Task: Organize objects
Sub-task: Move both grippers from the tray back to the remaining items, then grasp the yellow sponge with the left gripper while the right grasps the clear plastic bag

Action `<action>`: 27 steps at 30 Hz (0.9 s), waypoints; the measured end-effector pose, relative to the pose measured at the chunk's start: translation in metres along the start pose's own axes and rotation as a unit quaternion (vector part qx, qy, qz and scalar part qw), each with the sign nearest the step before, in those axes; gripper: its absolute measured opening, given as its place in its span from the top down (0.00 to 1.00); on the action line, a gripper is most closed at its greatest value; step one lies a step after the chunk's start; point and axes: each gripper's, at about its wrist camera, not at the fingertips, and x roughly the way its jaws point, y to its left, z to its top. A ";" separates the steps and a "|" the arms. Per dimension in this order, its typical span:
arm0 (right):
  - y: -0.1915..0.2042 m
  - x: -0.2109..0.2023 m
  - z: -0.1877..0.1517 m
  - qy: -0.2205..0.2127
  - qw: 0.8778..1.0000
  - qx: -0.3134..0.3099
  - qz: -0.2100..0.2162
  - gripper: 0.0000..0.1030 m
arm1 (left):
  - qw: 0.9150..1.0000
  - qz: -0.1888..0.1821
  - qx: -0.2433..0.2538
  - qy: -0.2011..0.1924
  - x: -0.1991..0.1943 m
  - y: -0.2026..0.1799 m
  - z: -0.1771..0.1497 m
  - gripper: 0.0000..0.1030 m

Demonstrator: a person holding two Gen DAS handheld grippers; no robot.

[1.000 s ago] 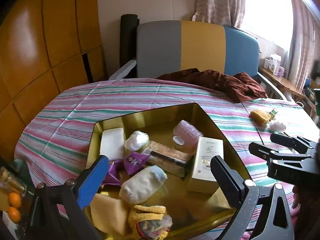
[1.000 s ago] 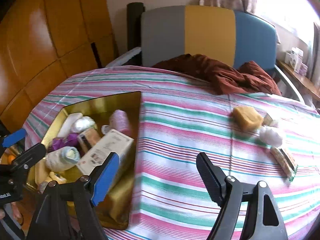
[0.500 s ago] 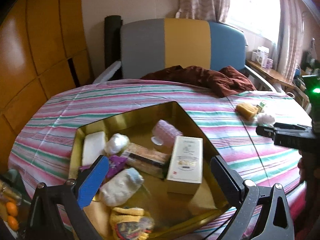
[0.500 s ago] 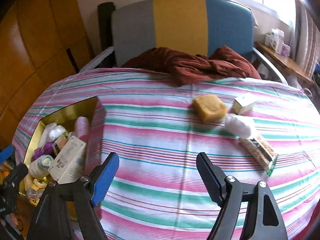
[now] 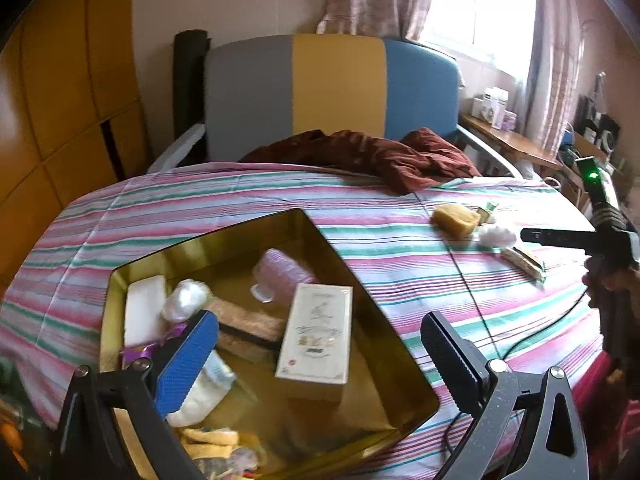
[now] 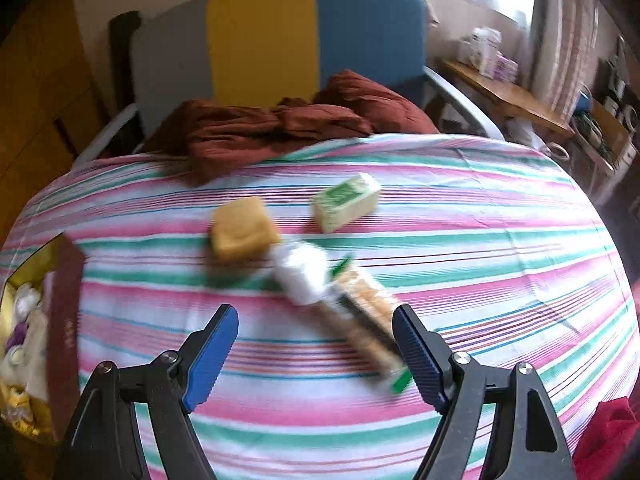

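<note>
Left tool (image 5: 320, 354): jaws wide apart, nothing between them, hanging over the gold tray.
Right tool (image 6: 316, 346): jaws wide apart, empty, above the cracker packet.
Gold tray (image 5: 320, 228): on the striped cloth's left side, crowded with a white carton (image 5: 316, 336) and small bundles.
Loose things: yellow sponge (image 6: 242, 228), green box (image 6: 346, 200), white ball (image 6: 302, 270) and cracker packet (image 6: 366, 308) cluster mid-cloth, right of the tray.
Open room: bare striped cloth (image 6: 500, 240) right of the cluster.
Far edge: a brown garment (image 6: 276, 124) drapes over it.
</note>
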 end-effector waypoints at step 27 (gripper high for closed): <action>-0.079 0.019 -0.004 0.021 0.978 0.206 0.042 0.20 | 0.985 -0.121 0.006 0.122 0.094 -0.116 0.063 0.00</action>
